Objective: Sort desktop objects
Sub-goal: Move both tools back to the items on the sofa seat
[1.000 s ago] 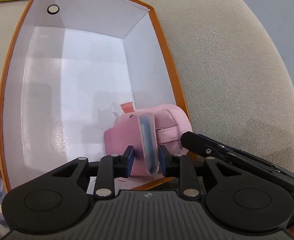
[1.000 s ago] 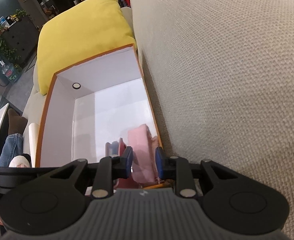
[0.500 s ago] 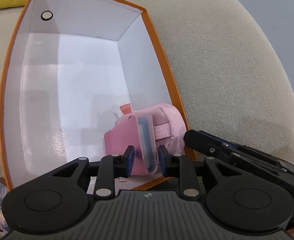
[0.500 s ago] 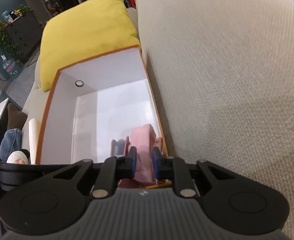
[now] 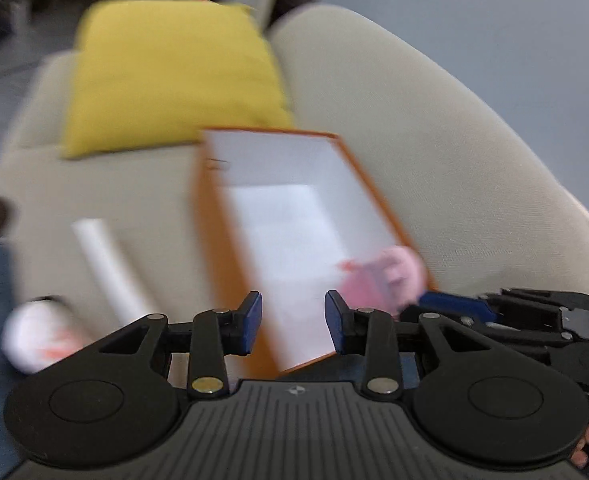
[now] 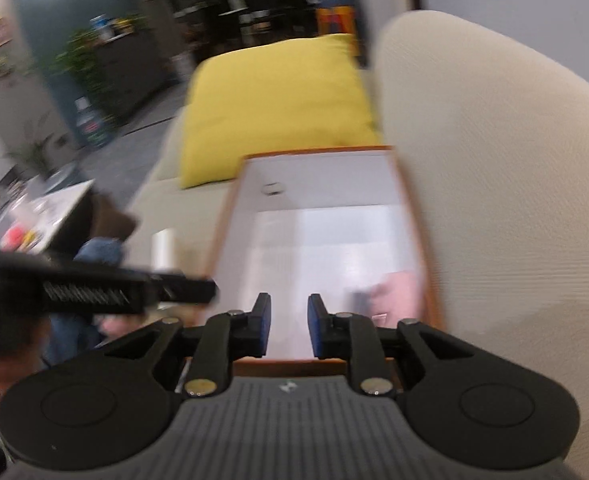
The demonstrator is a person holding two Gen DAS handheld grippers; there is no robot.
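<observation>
Beige sofa cushions [image 5: 434, 184] filled most of both views, with a yellow pillow [image 5: 170, 76] lying across the upper middle of each frame. On the seat stood the orange-edged box [image 5: 294, 232], white inside, its right wall against the sofa back. Motion blur softened both pictures.

The right wrist view alone showed the room: a dark teal wall [image 6: 54, 20] and green plants [image 6: 86, 64] at upper left, and a low white table [image 6: 42, 208] with small items at the left edge. The left wrist view alone showed a white roll [image 5: 106, 264] lying on the seat left of the box, and a white-and-orange shape at lower left, too blurred to name.

The pink pouch [image 5: 382, 276] lay in the near right corner of the box, free of both tools. The left gripper [image 5: 293, 322] stood parted and empty above the box's near left edge; the right gripper [image 6: 289, 330] was likewise parted with nothing between its pads, over the box's near rim. Each tool crossed the other's view: the right one at lower right of the left view, partly covering the pouch, the left one as a dark bar at middle left of the right view.
</observation>
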